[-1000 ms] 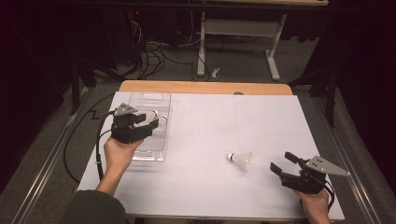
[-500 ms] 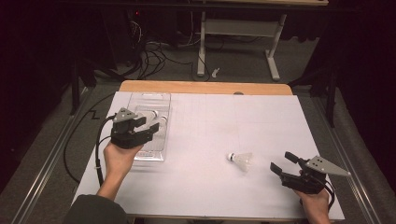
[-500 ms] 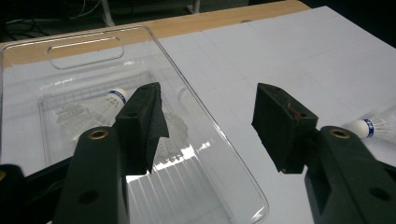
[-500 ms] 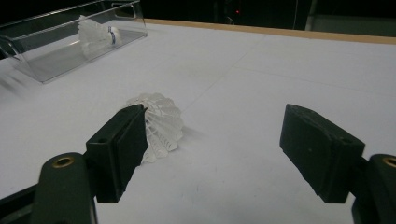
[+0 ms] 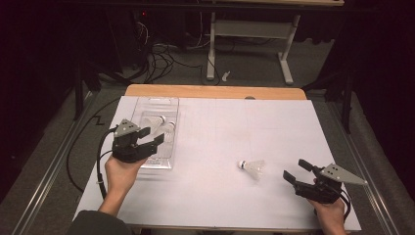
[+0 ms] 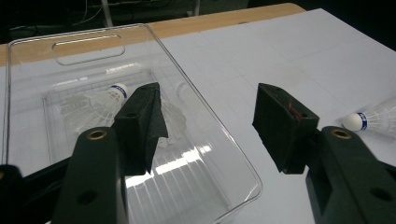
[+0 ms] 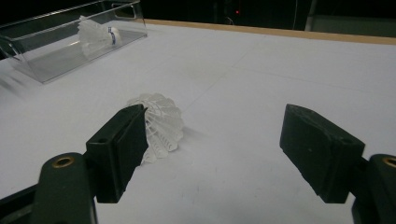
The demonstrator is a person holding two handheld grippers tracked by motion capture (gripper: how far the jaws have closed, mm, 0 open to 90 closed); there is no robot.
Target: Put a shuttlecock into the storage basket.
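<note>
A clear plastic tray (image 5: 154,99) stands at the table's left with two white shuttlecocks in it (image 5: 155,121) (image 5: 169,128). My left gripper (image 5: 152,135) hovers over the tray's near end, open and holding nothing. In the left gripper view its jaws (image 6: 208,116) straddle the tray's right wall (image 6: 88,44), and one shuttlecock (image 6: 100,100) lies beyond them. A third shuttlecock (image 5: 252,168) lies on its side on the white table top. My right gripper (image 5: 294,168) rests open just to its right. The right gripper view has that shuttlecock (image 7: 161,123) close ahead of the left jaw.
The white sheet (image 5: 274,127) covers most of the table, with a wooden strip (image 5: 215,91) along the far edge. A black cable (image 5: 100,161) loops from the left gripper off the left side. Table legs and cables (image 5: 161,58) stand on the floor beyond.
My left gripper has drawn back a little toward the person, over the tray's near end. The right gripper and the loose shuttlecock have stayed put.
</note>
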